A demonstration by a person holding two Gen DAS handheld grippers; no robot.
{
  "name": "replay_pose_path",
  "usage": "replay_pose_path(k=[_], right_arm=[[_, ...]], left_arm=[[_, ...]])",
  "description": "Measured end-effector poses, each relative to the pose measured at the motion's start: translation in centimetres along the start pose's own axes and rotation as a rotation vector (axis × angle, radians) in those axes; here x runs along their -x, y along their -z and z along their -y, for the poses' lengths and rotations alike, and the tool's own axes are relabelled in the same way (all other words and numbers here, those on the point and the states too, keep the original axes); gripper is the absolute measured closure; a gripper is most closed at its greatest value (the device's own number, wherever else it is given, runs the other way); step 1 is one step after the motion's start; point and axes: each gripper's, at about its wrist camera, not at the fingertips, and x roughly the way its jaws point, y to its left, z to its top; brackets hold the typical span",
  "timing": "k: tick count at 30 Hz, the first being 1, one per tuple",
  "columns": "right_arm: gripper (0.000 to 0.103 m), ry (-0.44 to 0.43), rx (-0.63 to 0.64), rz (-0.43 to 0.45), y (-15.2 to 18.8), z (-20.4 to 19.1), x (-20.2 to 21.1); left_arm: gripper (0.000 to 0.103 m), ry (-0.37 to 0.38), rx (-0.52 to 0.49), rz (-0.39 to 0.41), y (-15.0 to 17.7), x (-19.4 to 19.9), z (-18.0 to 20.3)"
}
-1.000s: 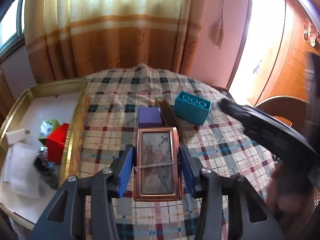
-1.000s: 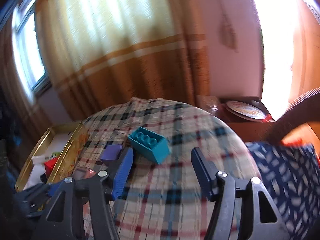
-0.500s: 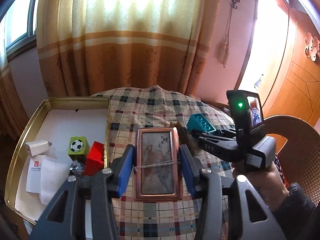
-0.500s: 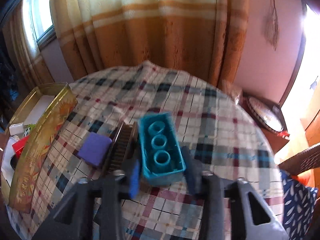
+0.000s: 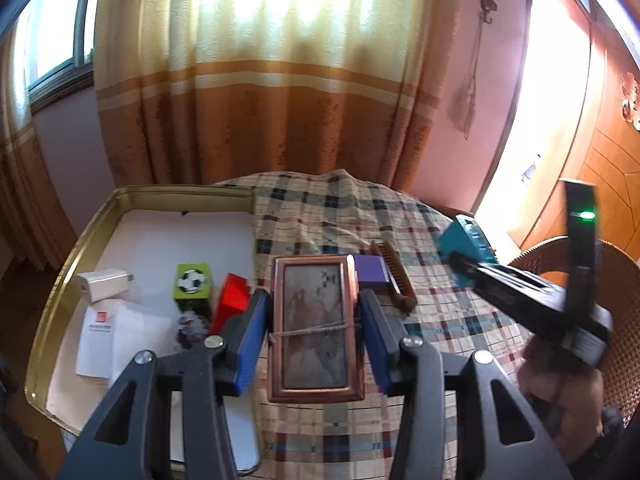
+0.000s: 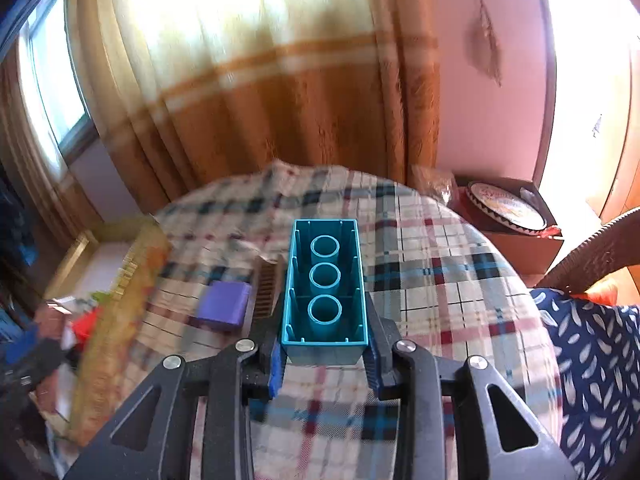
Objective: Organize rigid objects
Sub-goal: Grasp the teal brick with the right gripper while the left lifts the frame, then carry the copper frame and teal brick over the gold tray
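The left gripper (image 5: 314,330) clamps a copper picture frame (image 5: 315,326) between its blue pads, with the gold tray (image 5: 60,280) off to its left. The right gripper (image 6: 324,350) squeezes a teal brick (image 6: 324,286), hollow side up; a purple block (image 6: 224,306) and comb (image 6: 266,286) lie just left of it.

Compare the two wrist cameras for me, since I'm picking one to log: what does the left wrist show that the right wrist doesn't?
Left wrist only: the copper picture frame held in the left gripper, and inside the gold tray a white charger, a soccer-ball cube and white papers.

Right wrist only: the teal brick's hollow underside with three tubes, clamped in the right gripper, plus a decorated plate beside the table.

Both: the purple block, brown comb, red block and plaid tablecloth.
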Motion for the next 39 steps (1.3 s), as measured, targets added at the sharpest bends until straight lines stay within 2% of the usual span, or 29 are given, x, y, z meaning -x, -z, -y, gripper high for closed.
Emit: replay_pose_path(k=[5, 12, 20, 30, 35, 39], right_arm=[[0.069, -0.060, 0.024, 0.043, -0.3, -3.9, 1.9], [0.069, -0.154, 0.088, 0.062, -0.3, -10.2, 2.8], [0.069, -0.228, 0.189, 0.100, -0.8, -17.4, 3.5], [0.069, -0.303, 0.278, 0.082, -2.2, -23.4, 0.3], [0.069, -0.295, 0.363, 0.041, -3.0, -25.7, -2.9], [0.069, -0.282, 0.360, -0.010, -3.6, -25.9, -5.4]], left_arm=[[0.058, -0.034, 0.025, 0.022, 0.1, 1.2, -2.3], [0.058, -0.152, 0.075, 0.050, 0.3, 2.9, -7.4], [0.058, -0.228, 0.151, 0.065, 0.6, 4.1, -12.3], [0.058, -0.279, 0.184, 0.051, 0.9, 4.0, -14.1], [0.058, -0.274, 0.185, 0.024, 1.4, 3.2, -13.7], [0.058, -0.278, 0.163, -0.001, 1.6, 2.1, -12.8]])
